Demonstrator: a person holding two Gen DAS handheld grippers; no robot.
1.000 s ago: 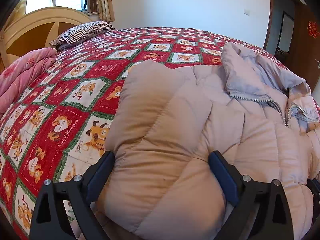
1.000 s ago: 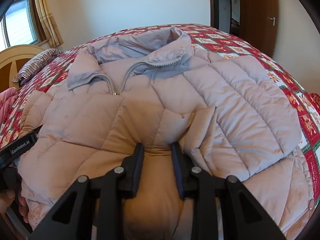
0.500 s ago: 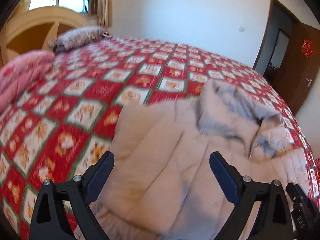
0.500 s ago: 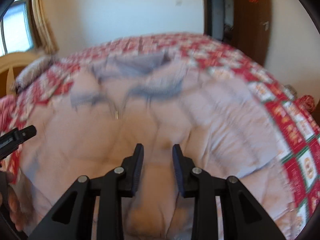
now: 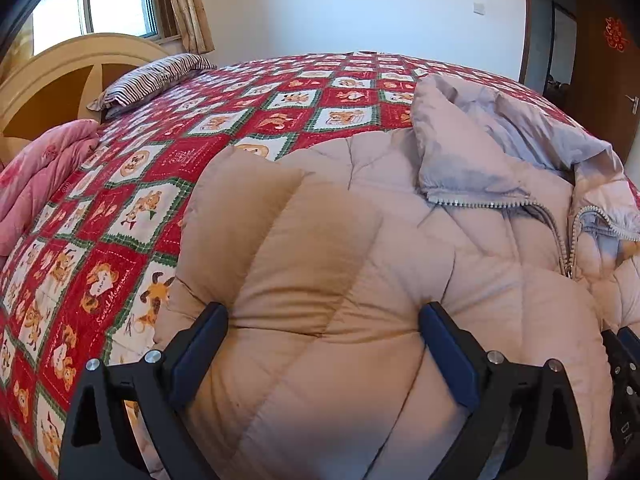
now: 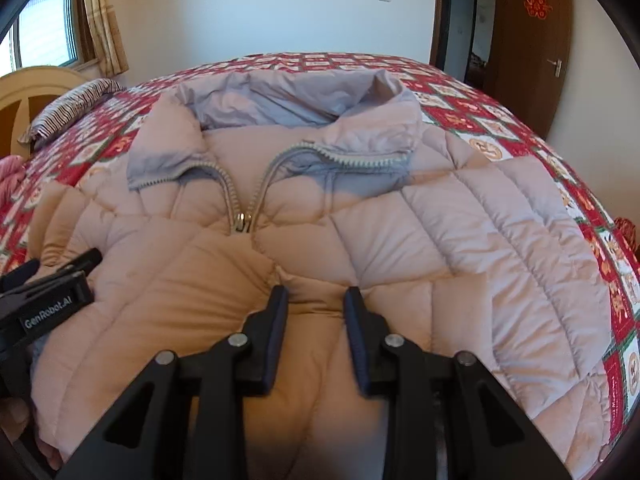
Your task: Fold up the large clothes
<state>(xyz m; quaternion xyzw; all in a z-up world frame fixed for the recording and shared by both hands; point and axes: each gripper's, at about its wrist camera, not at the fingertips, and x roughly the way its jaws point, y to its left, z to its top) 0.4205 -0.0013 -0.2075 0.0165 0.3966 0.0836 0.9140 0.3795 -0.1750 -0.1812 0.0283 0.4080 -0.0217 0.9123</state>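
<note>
Puffy pale-pink quilted down jacket (image 6: 400,240) lies face up at the near edge of the bed, collar toward the far side, zip partly open. The right gripper (image 6: 316,300) has its jaws narrowed on a pinched ridge of the jacket's folded hem layer; the left gripper (image 5: 324,316) stands wide, with a fat roll of padding bulging between its pads, pressing against both. I judge the jacket light, soft and springy, its shell slippery, so thick bunched folds or seams give the surest hold. Beneath it spreads a red patchwork bedspread (image 5: 168,160) with cartoon squares; a striped pillow (image 5: 156,76), wooden headboard (image 5: 60,76), window and brown door lie beyond.
</note>
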